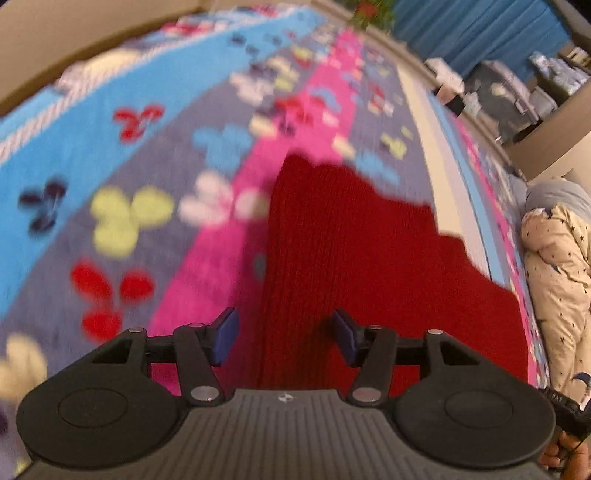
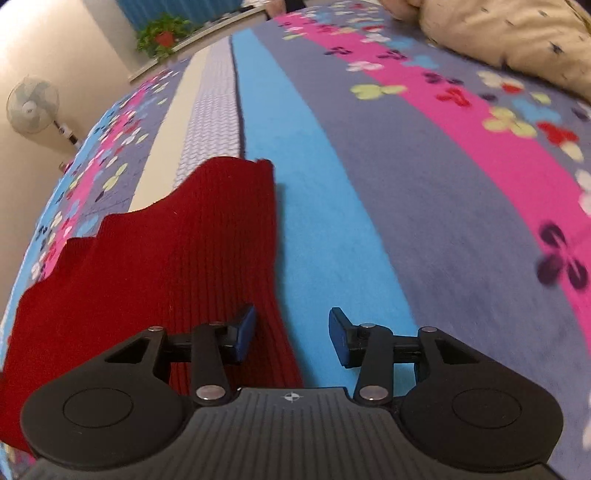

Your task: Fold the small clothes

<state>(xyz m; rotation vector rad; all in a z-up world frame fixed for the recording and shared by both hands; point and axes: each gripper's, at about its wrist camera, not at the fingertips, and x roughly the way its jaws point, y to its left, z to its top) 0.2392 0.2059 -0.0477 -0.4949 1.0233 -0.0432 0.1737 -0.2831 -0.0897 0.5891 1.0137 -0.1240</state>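
1. Down at the near edge of the left wrist view, the left gripper [image 1: 284, 338] stands released, its blue pads [image 1: 224, 334] parted with a clear gap and nothing pinched between them.
2. Directly under and ahead of that gap lies the red knitted garment [image 1: 351, 251], flat on the bedspread [image 1: 155, 155]; the left pad sits over the pink stripe just beside the garment's straight left edge, the right pad over the red cloth.
3. Its ribs run straight away from the gripper, so its long axis points up the picture along the bedspread's stripes; the far end narrows to a corner, and the right side steps down in a jagged outline.
4. Similarly, the right gripper [image 2: 291, 334] is released, pads apart and gripping nothing.
5. Its left pad [image 2: 246, 332] hangs over the red garment [image 2: 166, 266] near the straight right edge, while the right pad is over the blue stripe of the bedspread [image 2: 424, 206].
6. From this side the ribs again run away from the gripper, the far corner pointing toward the white and lilac bands.
7. Farther out, a cream star-patterned garment [image 1: 557, 280] lies at the bedspread's edge, well apart from the red one.
8. A potted plant [image 2: 162, 35] and a standing fan [image 2: 32, 105] stand beyond the bed.
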